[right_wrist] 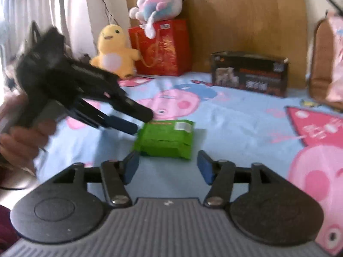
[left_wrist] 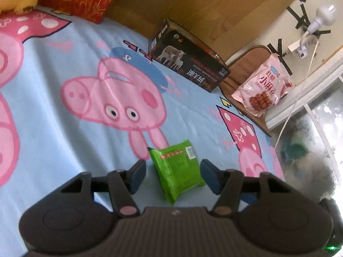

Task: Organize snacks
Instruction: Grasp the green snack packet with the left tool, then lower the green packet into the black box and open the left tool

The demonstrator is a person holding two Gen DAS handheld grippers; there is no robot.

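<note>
A green snack packet (left_wrist: 176, 168) lies on the cartoon bedsheet (left_wrist: 64, 132). My left gripper (left_wrist: 172, 174) is open, its blue pads on either side of the packet and apart from it. In the right wrist view the packet (right_wrist: 165, 139) lies just ahead of my open, empty right gripper (right_wrist: 167, 166), and the left gripper (right_wrist: 140, 121) reaches in from the left to the packet's left edge. A pink snack bag (left_wrist: 262, 85) lies on a wooden stool (left_wrist: 240, 72) at the right. A dark open box (left_wrist: 188, 61) stands by the headboard; it also shows in the right wrist view (right_wrist: 249, 72).
A wooden headboard (left_wrist: 203, 2) runs along the back. A red gift bag (right_wrist: 160, 47), a yellow plush duck (right_wrist: 114, 51) and a pastel plush toy (right_wrist: 158, 3) stand at the back left. A window and a white cable (left_wrist: 295, 98) are at the right of the bed.
</note>
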